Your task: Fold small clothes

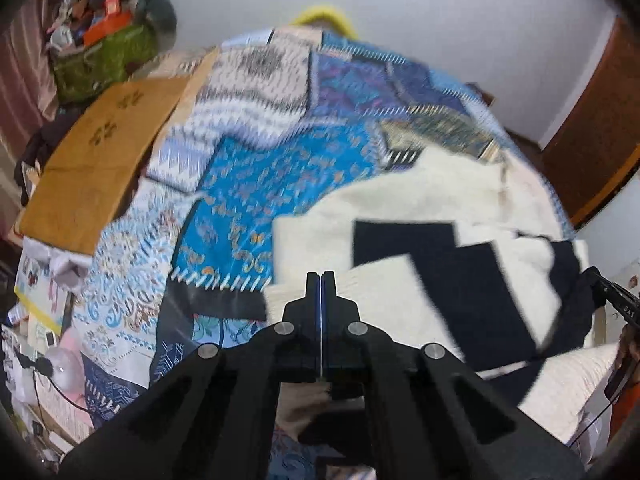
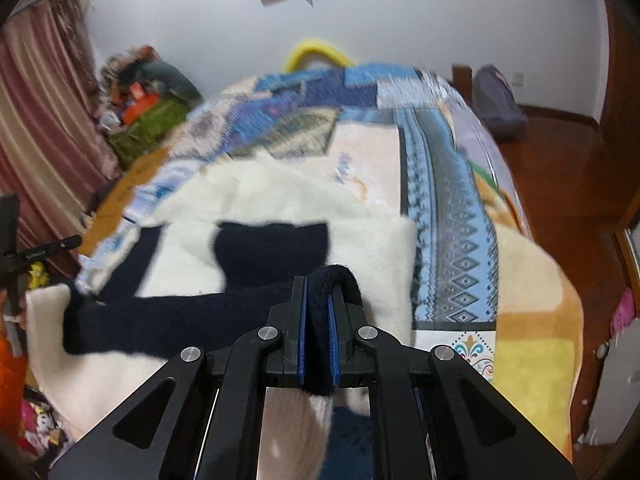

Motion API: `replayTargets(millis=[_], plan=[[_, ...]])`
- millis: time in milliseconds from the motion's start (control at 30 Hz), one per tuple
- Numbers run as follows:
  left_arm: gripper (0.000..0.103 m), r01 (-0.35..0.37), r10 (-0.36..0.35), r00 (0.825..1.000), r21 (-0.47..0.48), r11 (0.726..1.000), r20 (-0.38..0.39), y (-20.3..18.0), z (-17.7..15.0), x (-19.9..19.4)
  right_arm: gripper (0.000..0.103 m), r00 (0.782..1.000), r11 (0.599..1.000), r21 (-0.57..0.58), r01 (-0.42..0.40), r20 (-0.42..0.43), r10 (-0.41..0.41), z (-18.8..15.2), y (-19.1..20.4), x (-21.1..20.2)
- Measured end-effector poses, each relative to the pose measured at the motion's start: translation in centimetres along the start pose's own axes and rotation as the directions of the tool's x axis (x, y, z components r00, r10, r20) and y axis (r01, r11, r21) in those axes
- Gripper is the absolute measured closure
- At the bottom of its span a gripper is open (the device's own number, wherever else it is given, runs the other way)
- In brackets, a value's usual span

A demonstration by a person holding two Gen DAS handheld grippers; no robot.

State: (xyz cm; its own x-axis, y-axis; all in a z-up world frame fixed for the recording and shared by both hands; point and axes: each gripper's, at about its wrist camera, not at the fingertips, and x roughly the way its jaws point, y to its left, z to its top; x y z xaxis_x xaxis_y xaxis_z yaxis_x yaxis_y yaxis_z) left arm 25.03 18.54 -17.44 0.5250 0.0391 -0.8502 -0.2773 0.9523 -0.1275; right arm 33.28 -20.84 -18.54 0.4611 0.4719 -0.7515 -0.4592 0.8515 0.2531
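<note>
Patchwork bedspread [image 1: 256, 184], cluttered green bag [image 1: 100, 60] beyond.

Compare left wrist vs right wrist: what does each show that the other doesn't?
Left wrist only: the brown cardboard sheet on the bed's edge, seen whole, and the left tool shut.

Right wrist only: the wood floor, a grey bag by the wall, and the right tool shut on the dark trim.

Both: the white-and-navy garment on the patchwork quilt, and the yellow hoop.
</note>
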Motion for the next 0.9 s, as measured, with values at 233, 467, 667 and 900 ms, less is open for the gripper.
replayTargets(millis=[233,467,667,900], plan=[[0.1,0.002,-0.002,0.999,0.015,1.0,-0.035,0.4,-1.7,0.0,0.091,0.999,0.998,-0.056,0.023,-0.045,-0.026,-1.6,0.1,0.6],[0.065,0.02,-0.021,0.999,0.024,1.0,0.032,-0.1,-2.7,-5.2,0.053,1.0,0.999,-0.046,0.018,-0.016,-0.019,-1.9,0.2,-2.8],[0.049,0.053,-0.056,0.997,0.052,0.997,0.046,-1.9,-5.3,-8.1,0.05,1.0,0.998,-0.057,0.022,-0.006,-0.023,-3.5,0.7,-4.9],[0.049,0.107,-0.104,0.994,0.063,0.992,-0.041,-4.2,-8.8,-7.2,0.05,0.999,1.0,-0.021,0.013,-0.041,-0.014,-6.0,0.6,-4.2]])
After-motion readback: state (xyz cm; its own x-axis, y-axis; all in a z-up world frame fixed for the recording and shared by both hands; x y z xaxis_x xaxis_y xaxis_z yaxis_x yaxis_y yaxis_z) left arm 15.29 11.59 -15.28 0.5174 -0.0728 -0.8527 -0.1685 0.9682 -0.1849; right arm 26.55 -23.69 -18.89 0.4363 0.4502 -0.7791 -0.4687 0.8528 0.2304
